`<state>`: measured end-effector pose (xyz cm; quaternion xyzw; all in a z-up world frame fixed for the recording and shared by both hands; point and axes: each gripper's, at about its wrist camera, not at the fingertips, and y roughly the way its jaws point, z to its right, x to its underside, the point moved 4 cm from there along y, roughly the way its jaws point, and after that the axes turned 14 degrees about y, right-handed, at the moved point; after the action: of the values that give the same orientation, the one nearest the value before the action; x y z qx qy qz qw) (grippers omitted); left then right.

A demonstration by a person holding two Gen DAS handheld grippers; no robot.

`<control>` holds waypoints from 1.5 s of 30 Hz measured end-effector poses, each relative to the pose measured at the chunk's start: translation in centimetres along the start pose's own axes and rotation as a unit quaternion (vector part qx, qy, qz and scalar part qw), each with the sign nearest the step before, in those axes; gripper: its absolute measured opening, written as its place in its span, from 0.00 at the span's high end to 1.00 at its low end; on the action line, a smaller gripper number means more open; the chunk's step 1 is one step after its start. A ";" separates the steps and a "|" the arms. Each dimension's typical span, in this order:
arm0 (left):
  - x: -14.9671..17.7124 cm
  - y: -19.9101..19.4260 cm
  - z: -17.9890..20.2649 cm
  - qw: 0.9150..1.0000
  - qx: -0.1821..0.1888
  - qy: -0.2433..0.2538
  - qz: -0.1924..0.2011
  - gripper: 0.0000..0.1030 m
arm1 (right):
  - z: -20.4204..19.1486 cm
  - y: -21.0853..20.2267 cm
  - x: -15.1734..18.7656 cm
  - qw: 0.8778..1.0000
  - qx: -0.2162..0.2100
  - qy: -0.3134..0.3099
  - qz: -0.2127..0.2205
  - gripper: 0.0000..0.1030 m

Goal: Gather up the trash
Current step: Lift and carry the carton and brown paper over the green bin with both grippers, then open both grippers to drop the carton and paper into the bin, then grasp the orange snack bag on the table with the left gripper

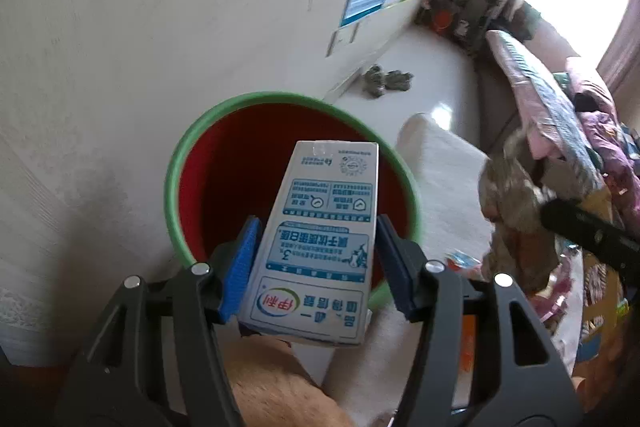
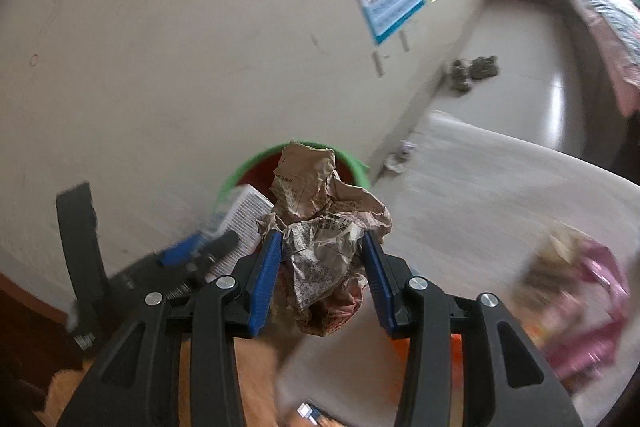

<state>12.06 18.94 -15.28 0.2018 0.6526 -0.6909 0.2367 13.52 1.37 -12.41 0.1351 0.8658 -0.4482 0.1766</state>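
Left wrist view: left tongs (image 1: 316, 259) pinching milk carton (image 1: 320, 239) over bin (image 1: 176, 163); right tongs (image 2: 320, 255) pinching crumpled paper (image 2: 320, 227).

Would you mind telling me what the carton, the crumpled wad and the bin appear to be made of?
Milk carton: coated paperboard, smooth printed faces, sharp folded edges. Crumpled wad: thin matte brown paper with print, holding its creases. Bin: probably moulded plastic, with a smooth green rim and red inside.
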 end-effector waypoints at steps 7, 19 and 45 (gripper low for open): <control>-1.0 3.0 -2.1 1.000 -0.014 0.005 -0.007 0.42 | -0.8 3.8 -1.8 1.000 -0.005 0.007 -0.006 0.32; -3.6 7.9 -1.3 0.998 -0.056 0.006 0.010 0.27 | 5.1 -2.4 2.9 0.997 0.002 0.073 -0.006 0.31; -1.6 10.1 -1.3 0.997 -0.076 -0.022 -0.028 0.24 | 10.3 -10.2 5.9 0.992 0.033 0.120 0.034 0.31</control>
<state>19.25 19.94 -22.52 0.1497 0.7028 -0.6503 0.2466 6.12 -12.36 -13.00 0.2229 0.8607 -0.4504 0.0818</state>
